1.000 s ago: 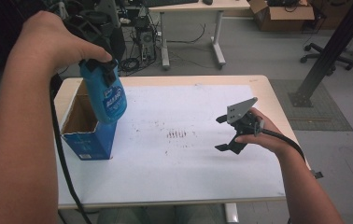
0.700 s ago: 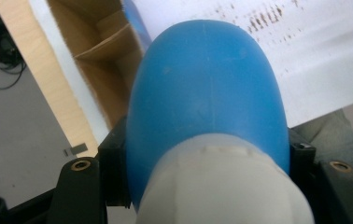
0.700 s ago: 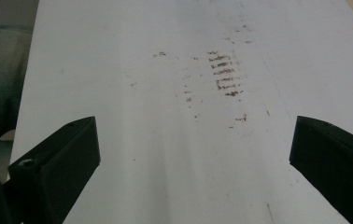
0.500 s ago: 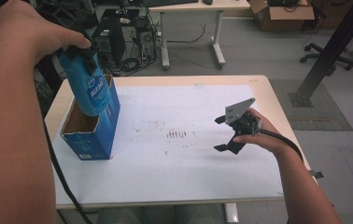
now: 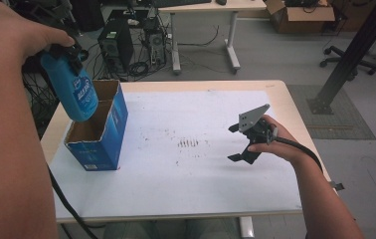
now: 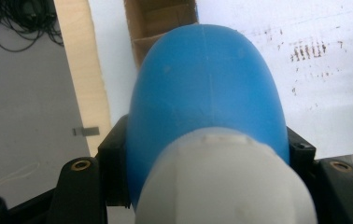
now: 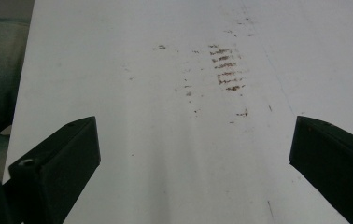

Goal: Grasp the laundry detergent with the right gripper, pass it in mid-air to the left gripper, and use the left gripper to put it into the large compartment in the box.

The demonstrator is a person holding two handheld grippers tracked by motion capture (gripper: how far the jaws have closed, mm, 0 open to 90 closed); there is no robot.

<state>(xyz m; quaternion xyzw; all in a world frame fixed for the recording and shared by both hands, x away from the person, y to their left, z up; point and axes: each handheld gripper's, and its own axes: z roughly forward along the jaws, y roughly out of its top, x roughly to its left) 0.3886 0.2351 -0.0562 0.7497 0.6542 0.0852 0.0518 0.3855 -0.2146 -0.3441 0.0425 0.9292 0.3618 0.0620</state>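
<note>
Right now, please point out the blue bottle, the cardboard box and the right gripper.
blue bottle point(image 5: 74, 92), high view, on its labelled body.
cardboard box point(image 5: 107, 130), high view, on its blue outer side wall.
right gripper point(image 5: 236, 143), high view, midway between its open jaws.

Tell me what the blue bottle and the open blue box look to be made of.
Blue bottle: probably plastic, smooth with a soft sheen; a moulding seam runs down its body in the left gripper view, and its cap is matte white. Blue box: cardboard, with raw brown inner walls and a printed blue outside, slightly glossy.
</note>
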